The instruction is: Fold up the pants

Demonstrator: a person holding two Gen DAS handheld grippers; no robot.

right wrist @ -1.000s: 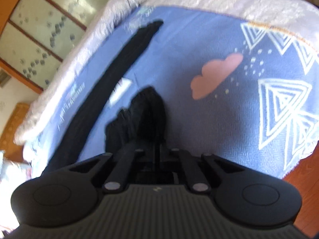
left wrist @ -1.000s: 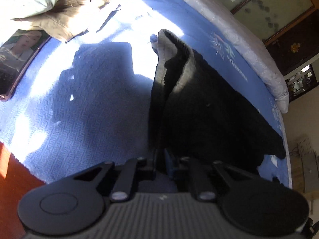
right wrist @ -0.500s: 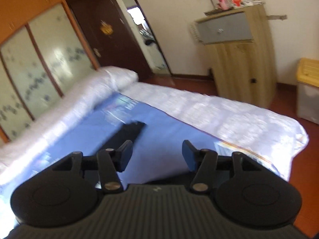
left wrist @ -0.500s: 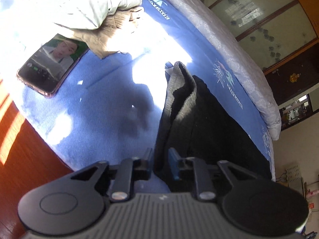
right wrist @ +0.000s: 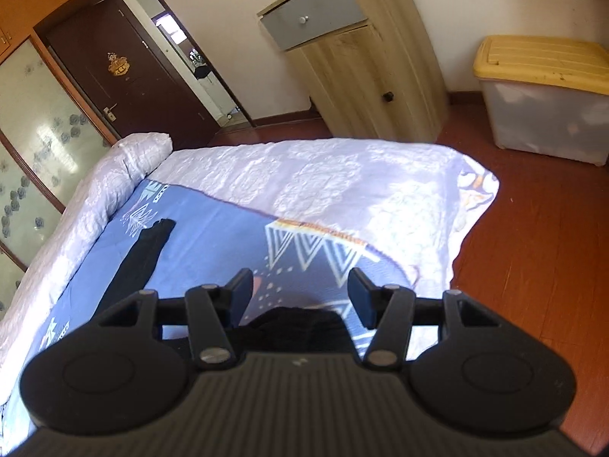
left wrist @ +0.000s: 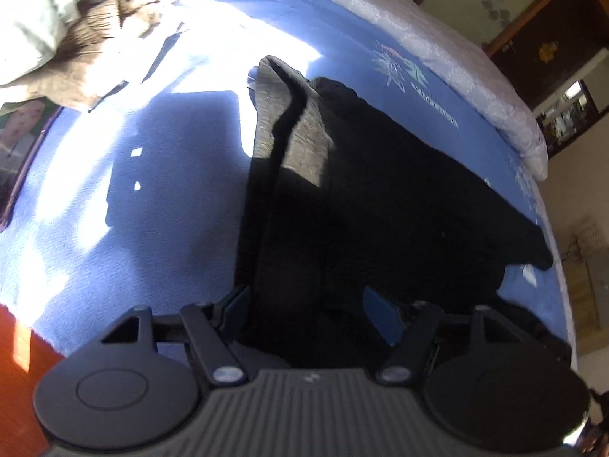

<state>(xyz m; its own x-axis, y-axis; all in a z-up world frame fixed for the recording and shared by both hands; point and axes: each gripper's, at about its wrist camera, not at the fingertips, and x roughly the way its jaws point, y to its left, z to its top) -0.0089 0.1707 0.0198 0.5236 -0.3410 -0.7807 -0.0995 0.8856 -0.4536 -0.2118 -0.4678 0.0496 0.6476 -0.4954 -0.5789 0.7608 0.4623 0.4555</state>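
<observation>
The black pants (left wrist: 380,198) lie on the blue bedspread (left wrist: 133,198), waistband bunched and standing up toward the far side, grey lining showing. My left gripper (left wrist: 304,301) is open, its fingers on either side of the near edge of the pants, not clamped. In the right wrist view one black leg (right wrist: 141,262) stretches along the bed and a black bunch of cloth (right wrist: 297,323) lies just under my right gripper (right wrist: 300,285), which is open and lifted above the bed, holding nothing.
A pile of beige and pale green clothes (left wrist: 76,26) and a phone (left wrist: 19,141) lie at the left of the bed. A white quilt (right wrist: 323,186) covers the bed's end. A wooden cabinet (right wrist: 361,57) and a yellow-lidded bin (right wrist: 544,95) stand on the red floor.
Both grippers let go of the pants: the right one opened first and rose to face the room, then the left one opened over the cloth's near edge.
</observation>
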